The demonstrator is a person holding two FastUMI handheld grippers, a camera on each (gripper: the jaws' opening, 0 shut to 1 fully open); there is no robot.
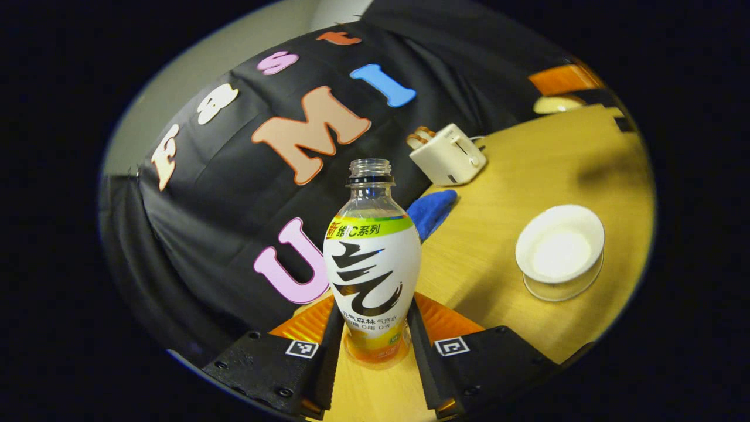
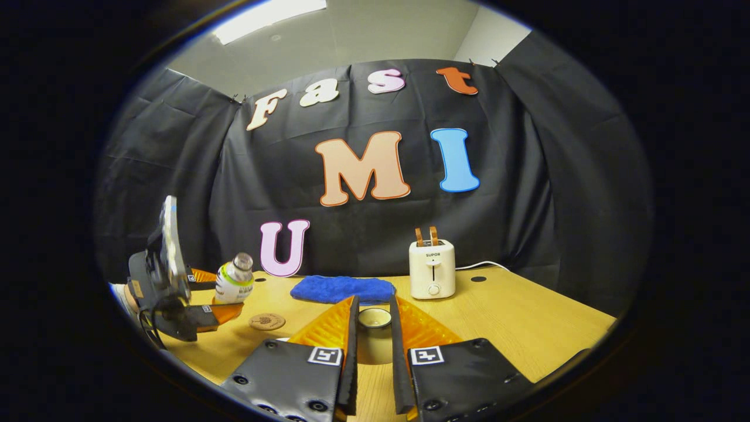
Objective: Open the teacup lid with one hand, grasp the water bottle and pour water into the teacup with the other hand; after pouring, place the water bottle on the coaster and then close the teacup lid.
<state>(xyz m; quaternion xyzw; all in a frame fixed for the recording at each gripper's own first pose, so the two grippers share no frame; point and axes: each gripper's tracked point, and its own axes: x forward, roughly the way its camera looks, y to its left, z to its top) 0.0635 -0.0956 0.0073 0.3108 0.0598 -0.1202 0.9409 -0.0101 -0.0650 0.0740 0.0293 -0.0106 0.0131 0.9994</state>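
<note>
two grippers, each with something between its fingers. left gripper: fingers are closed on the lower body of the water bottle, one on each flank. bottle has no cap and its neck is open. in the left gripper view its long axis runs straight up the middle, in line with the fingers' forward direction. in the right gripper view the same bottle leans with its neck tipped toward the middle of the worktop.

teacup: open, white, on a clear saucer, lying forward and to the right of the bottle, apart from it. bottle mouth is not yet over the cup rim. judgement: the pour turns on carrying the mouth rightward over that rim, then tipping the long axis toward the cup.

right gripper: fingers are drawn close on either side of a small pale round piece with a dark rim, probably the teacup lid; contact looks likely from both sides.

coaster: round, brown, flat on the worktop just beside the left gripper, between it and the right gripper. blue cloth and toaster stand at the back, well apart.
</note>
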